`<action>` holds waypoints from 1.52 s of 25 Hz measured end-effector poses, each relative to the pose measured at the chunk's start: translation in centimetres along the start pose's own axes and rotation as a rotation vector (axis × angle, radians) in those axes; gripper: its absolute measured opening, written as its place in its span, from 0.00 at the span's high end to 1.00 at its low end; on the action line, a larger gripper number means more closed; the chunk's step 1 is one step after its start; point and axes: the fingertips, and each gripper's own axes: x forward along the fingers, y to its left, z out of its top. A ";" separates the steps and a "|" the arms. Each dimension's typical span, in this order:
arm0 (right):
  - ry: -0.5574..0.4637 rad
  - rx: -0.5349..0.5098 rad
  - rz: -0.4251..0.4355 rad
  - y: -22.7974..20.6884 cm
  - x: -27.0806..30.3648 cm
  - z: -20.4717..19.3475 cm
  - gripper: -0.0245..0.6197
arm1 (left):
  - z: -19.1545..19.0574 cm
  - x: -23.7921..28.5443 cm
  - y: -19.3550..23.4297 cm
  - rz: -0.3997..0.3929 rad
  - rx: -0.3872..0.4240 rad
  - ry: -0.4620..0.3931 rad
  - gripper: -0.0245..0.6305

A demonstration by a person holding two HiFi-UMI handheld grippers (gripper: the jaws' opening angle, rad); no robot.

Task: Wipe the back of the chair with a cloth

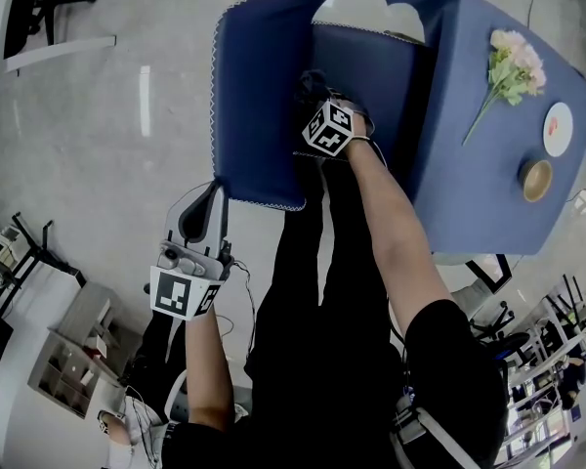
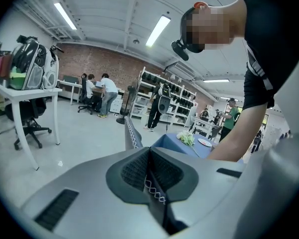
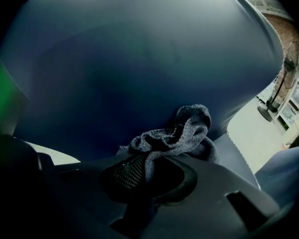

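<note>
- Left gripper (image 1: 211, 198), lower left of the head view: closed on the trim (image 2: 131, 133), the white-stitched edge of the chair back (image 1: 259, 96). In my left gripper view the jaws meet on that thin blue edge. I judge this hold is there to steady the panel so that it does not swing away under wiping pressure.
- Right gripper (image 1: 317, 94), centre of the head view, mostly under its marker cube: clamped on the cloth (image 3: 182, 133). One fold is pinched between the jaws and the rest is bunched ahead of them.
- Cloth: grey and knitted, at lower centre of my right gripper view. It lies against the dark blue inner face of the chair back, which fills most of that frame. With the loose bulk in front, fabric rather than jaw meets the upholstery.
- Chair back: a curved blue panel in the upper centre of the head view, between my two grippers. One steadies its edge and the other works on its face.
- Bench (image 1: 488, 164), right of the head view, just beside the chair: blue-covered and carrying flowers (image 1: 513, 66), a plate (image 1: 558, 129) and a cup (image 1: 536, 179). All three stand well apart from the wiping.
- Stage, as I judge it: wiping under way, with most of the face within reach.
</note>
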 end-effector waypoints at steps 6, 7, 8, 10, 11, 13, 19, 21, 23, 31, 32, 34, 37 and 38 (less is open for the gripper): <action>0.019 -0.012 0.049 3.0 0.2 -1.0 0.86 | 0.1 0.0 0.1 0.003 -0.004 -0.004 0.93; 0.022 -0.016 0.055 3.5 0.2 -1.2 0.86 | 0.0 0.0 0.1 0.003 -0.005 -0.005 0.93; 0.025 -0.019 0.061 3.9 0.2 -1.4 0.86 | 0.0 0.0 0.0 0.004 -0.006 -0.007 0.93; 0.031 -0.026 0.072 4.5 0.2 -1.7 0.86 | 0.0 0.0 0.0 0.004 -0.007 -0.009 0.93; 0.034 -0.027 0.076 4.8 0.2 -1.8 0.86 | 0.0 0.0 0.0 0.003 -0.006 -0.009 0.93; 0.034 -0.020 0.089 5.5 0.2 -1.9 0.86 | 0.0 -0.1 0.1 0.002 -0.006 -0.010 0.93; 0.036 -0.006 0.165 8.5 -0.1 -2.9 0.86 | 0.0 0.0 0.0 -0.002 -0.015 -0.019 0.93; 0.046 -0.003 0.198 9.5 -0.2 -3.2 0.86 | 0.0 0.0 0.1 -0.002 -0.021 -0.025 0.93; 0.056 -0.015 0.228 10.6 -0.3 -3.4 0.86 | 0.1 -0.2 0.2 0.000 -0.028 -0.029 0.93; 0.102 -0.124 0.308 13.7 -1.1 -4.2 0.86 | 0.0 -0.1 0.1 -0.010 -0.024 -0.018 0.93; 0.105 -0.130 0.323 14.2 -1.2 -4.4 0.86 | 0.0 -0.1 0.1 -0.009 -0.022 -0.016 0.93; 0.114 -0.139 0.351 15.2 -1.5 -4.7 0.86 | 0.0 -0.1 0.0 -0.004 -0.017 -0.011 0.93; 0.128 -0.156 0.375 16.5 -1.9 -5.0 0.86 | 0.1 -0.2 0.0 0.000 -0.011 -0.009 0.93; 0.129 -0.152 0.380 16.9 -2.0 -4.9 0.86 | 0.1 -0.3 0.0 -0.001 -0.011 -0.009 0.93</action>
